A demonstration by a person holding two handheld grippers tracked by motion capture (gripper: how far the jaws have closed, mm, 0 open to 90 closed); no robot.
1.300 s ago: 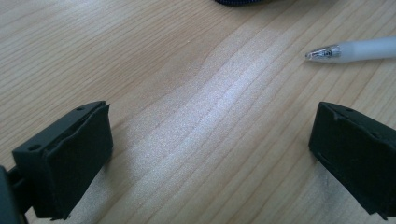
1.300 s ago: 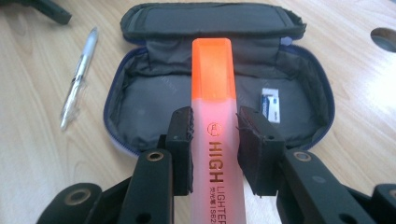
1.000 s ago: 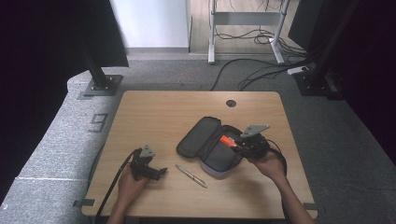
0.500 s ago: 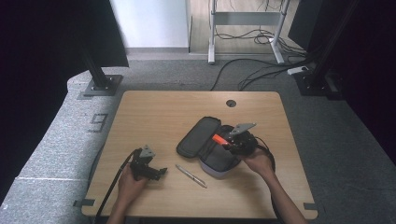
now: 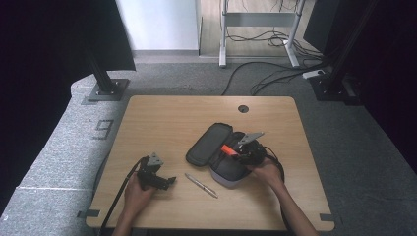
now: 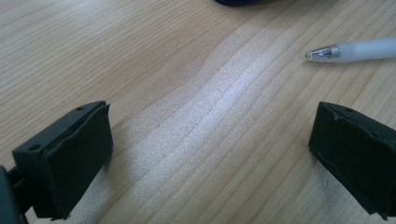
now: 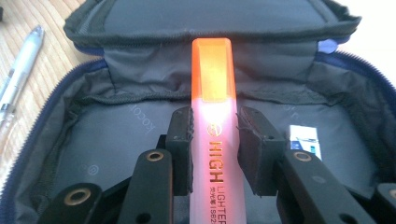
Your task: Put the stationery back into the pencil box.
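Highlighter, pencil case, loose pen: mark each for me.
highlighter (image 7: 212, 88), right gripper view, on its orange cap above the jaws.
pencil case (image 5: 207, 143), high view, on the opened lid flap.
pen (image 5: 200, 185), high view, mid-barrel, on the table in front of the case.

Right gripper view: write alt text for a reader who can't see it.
The right gripper grips an orange highlighter between its black jaws, above an open grey pencil case. A clear pen lies on the wooden table to the left.
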